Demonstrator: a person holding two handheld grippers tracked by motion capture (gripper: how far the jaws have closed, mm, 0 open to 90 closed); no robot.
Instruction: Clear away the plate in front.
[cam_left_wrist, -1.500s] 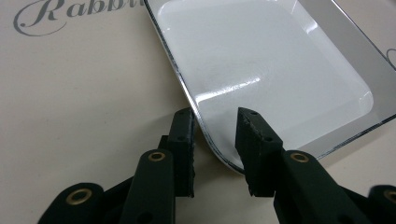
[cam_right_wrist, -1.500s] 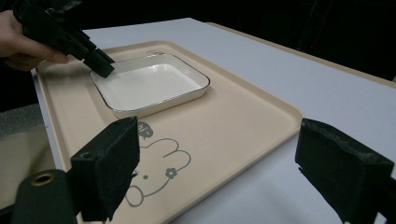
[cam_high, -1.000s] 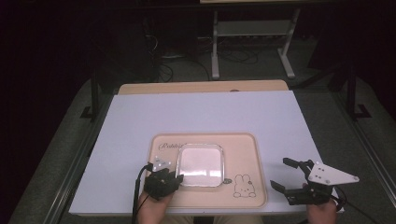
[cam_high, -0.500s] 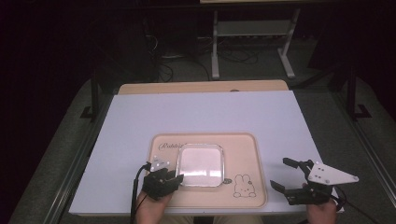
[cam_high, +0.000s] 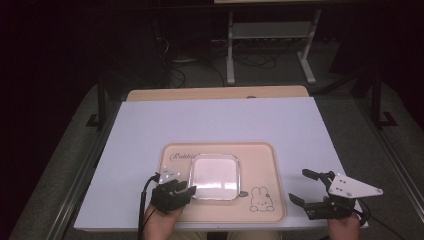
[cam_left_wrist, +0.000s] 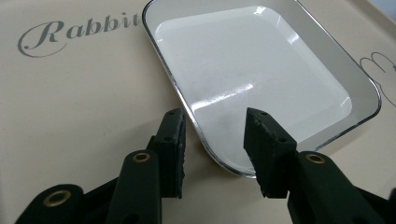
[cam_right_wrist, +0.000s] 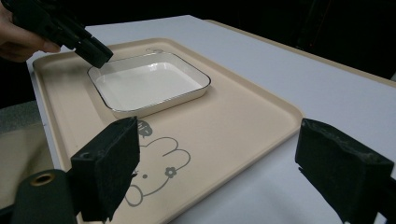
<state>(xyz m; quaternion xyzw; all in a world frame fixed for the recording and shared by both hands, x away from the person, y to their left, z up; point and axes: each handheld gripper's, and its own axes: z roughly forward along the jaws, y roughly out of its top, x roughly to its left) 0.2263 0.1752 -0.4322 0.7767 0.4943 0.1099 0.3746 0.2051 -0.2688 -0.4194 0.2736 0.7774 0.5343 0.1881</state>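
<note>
Left tool (cam_left_wrist: 215, 140) parted astride white dish (cam_left_wrist: 261, 70) rim.

Dark room beyond a table (cam_high: 150, 125) with a white top and wood edge. Grey floor (cam_high: 60, 165) around; metal stand (cam_high: 270, 37) and cables (cam_high: 250, 60) behind.

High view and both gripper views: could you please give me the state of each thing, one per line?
Square white ceramic dish: empty, upright, flat on the tray.
Beige plastic rabbit tray: flat on the table.
Left tool: jaws just opening, straddling the dish rim, not pressing.
Right tool: open, holding nothing.
</note>
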